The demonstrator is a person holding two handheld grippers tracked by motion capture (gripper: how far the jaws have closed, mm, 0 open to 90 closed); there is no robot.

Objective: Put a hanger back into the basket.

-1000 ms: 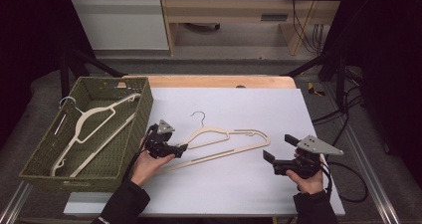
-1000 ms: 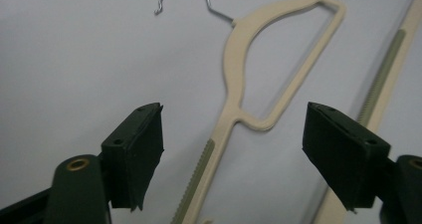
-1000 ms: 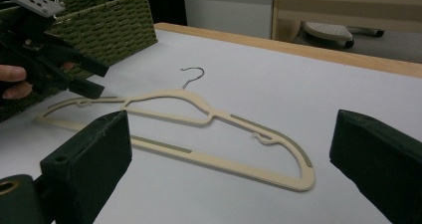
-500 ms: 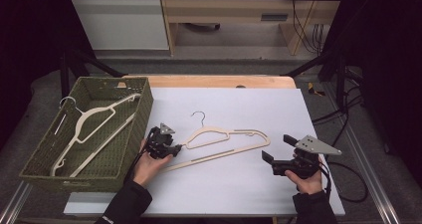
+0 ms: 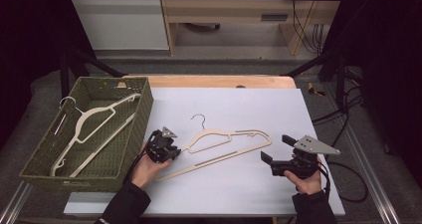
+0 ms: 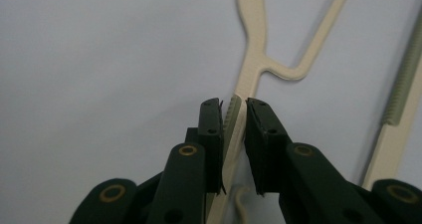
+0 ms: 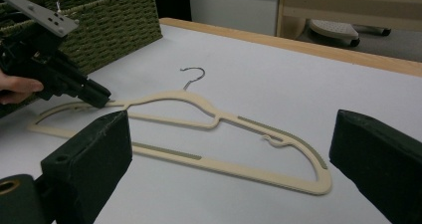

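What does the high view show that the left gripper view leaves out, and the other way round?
High view: a woven basket with a second hanger inside, and the right tongs standing open near the cream hanger.
Left gripper view: close up, the left tongs pinch that hanger's thin arm. Their jaws have just been closing, with the arm between them. A grey ribbed strip on the hanger's bar is also plain here.
Shared: the cream hanger lying on the white table, with the left tongs at its end.
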